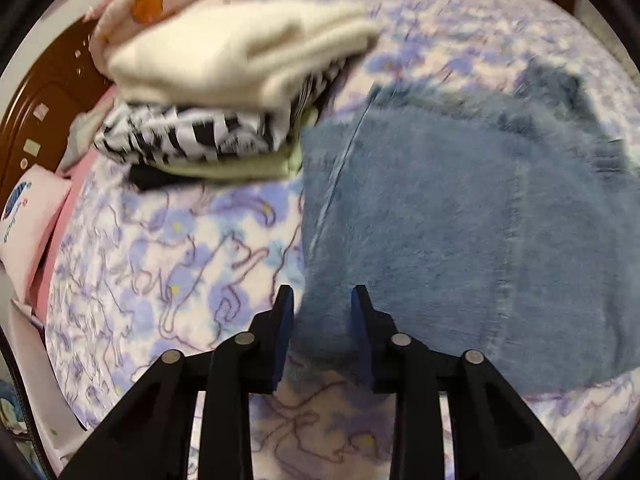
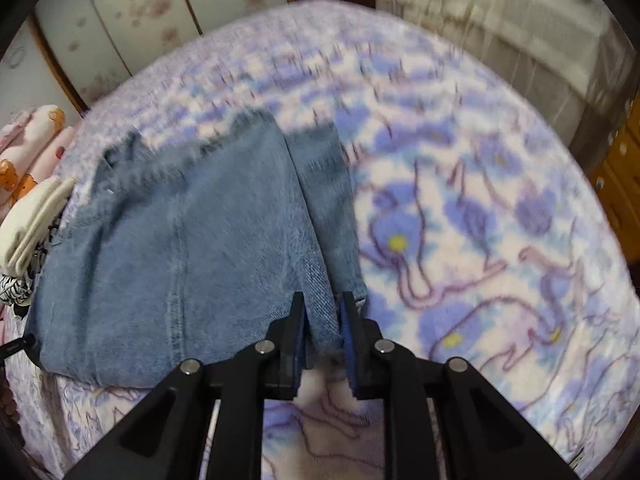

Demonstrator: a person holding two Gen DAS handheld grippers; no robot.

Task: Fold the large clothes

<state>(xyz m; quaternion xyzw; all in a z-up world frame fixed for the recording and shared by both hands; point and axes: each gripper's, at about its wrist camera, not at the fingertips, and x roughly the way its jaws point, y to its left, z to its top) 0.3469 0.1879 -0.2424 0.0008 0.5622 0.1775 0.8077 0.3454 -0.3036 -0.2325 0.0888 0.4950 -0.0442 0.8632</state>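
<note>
Floral bedspread [image 2: 500,220] lies bare beside jeans [image 2: 192,248] pinched by right tongs [image 2: 323,304].

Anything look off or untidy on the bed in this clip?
Nothing alarming. The jeans lie folded on the blanket, with one edge layer sticking out unevenly at the right side where the right gripper pinches it. The stack of folded clothes beside them leans slightly. Both views are motion-blurred.
</note>
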